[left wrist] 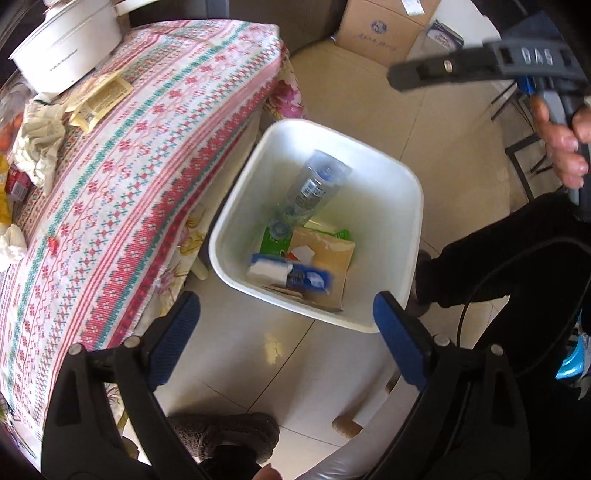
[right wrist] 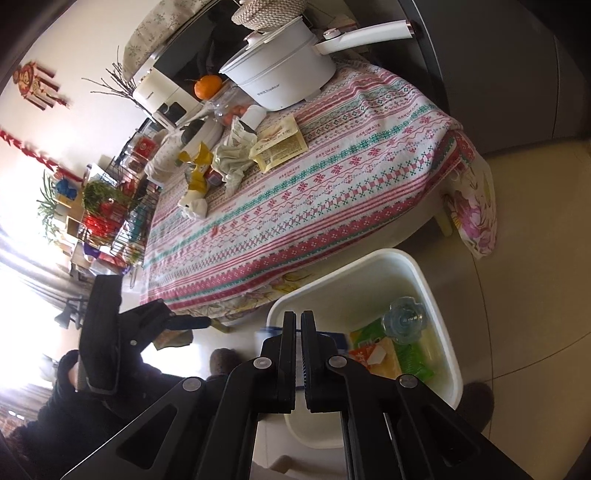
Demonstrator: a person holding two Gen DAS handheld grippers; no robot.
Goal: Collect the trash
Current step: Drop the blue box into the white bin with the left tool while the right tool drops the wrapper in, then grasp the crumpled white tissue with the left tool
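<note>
A white trash bin stands on the floor beside the table. It holds a clear plastic bottle, a brown cardboard piece, a green wrapper and a blue-white pack. My left gripper is open and empty, hovering above the bin's near rim. My right gripper is shut with nothing between its fingers, above the bin; it also shows in the left wrist view. On the table lie a crumpled cloth-like wad, a yellow packet and white tissue.
The table carries a patterned cloth, a white pot, an orange and yellow wrappers. A cardboard box stands on the floor behind the bin. A slippered foot is near the bin. A rack of goods stands by the wall.
</note>
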